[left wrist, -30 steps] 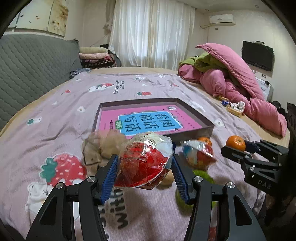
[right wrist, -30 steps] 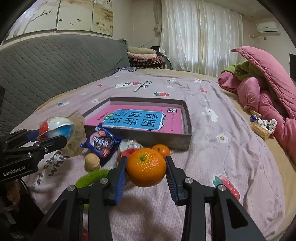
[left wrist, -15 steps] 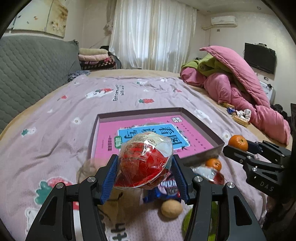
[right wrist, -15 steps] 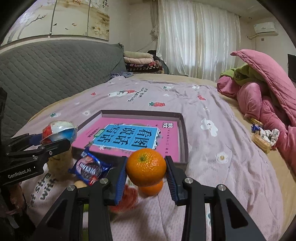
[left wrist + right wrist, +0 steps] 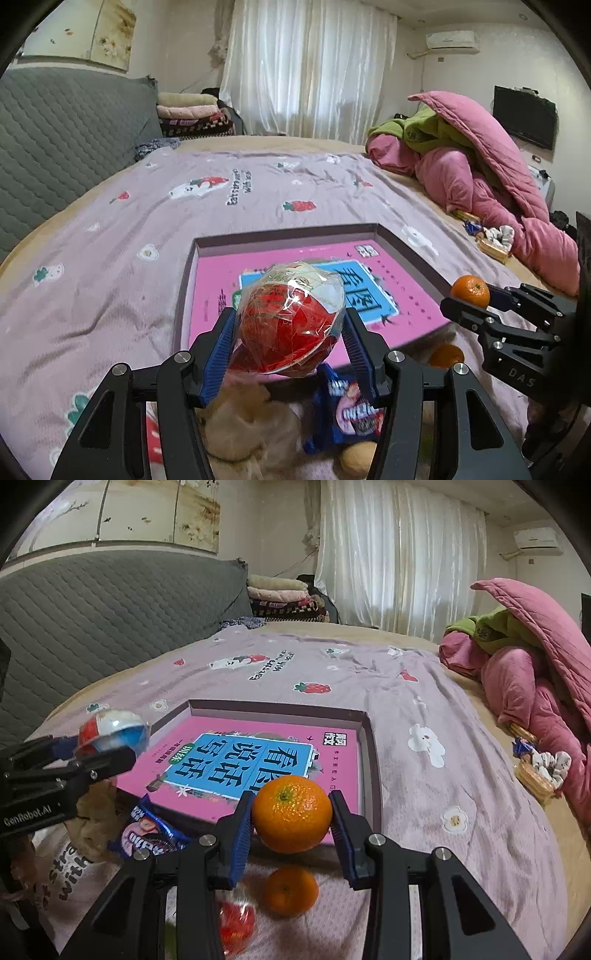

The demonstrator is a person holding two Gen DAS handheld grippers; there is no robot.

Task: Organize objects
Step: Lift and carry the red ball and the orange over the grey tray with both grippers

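My left gripper [image 5: 290, 332] is shut on a red and white wrapped ball [image 5: 290, 317], held over the near edge of the shallow grey box [image 5: 186, 280] with the pink book [image 5: 406, 295] inside. My right gripper [image 5: 291, 814] is shut on an orange [image 5: 291, 814], also above the box's near rim [image 5: 371, 738]. Each gripper shows in the other's view: the right one [image 5: 471, 295] with its orange at the right, the left one [image 5: 107, 738] with the ball at the left. On the bedspread below lie a second orange [image 5: 290, 890], a blue snack packet [image 5: 147, 834] and another red wrapped ball [image 5: 236, 923].
A tan plush toy [image 5: 251, 424] and a small round nut [image 5: 356, 456] lie near the packet. A pink and green heap of bedding [image 5: 480, 166] fills the right side, with small snacks [image 5: 535, 768] beside it. A grey quilted headboard [image 5: 92, 609] runs along the left.
Both grippers have moved forward over the bed toward the box, each still holding its object. The loose items on the bedspread now sit lower in both views.
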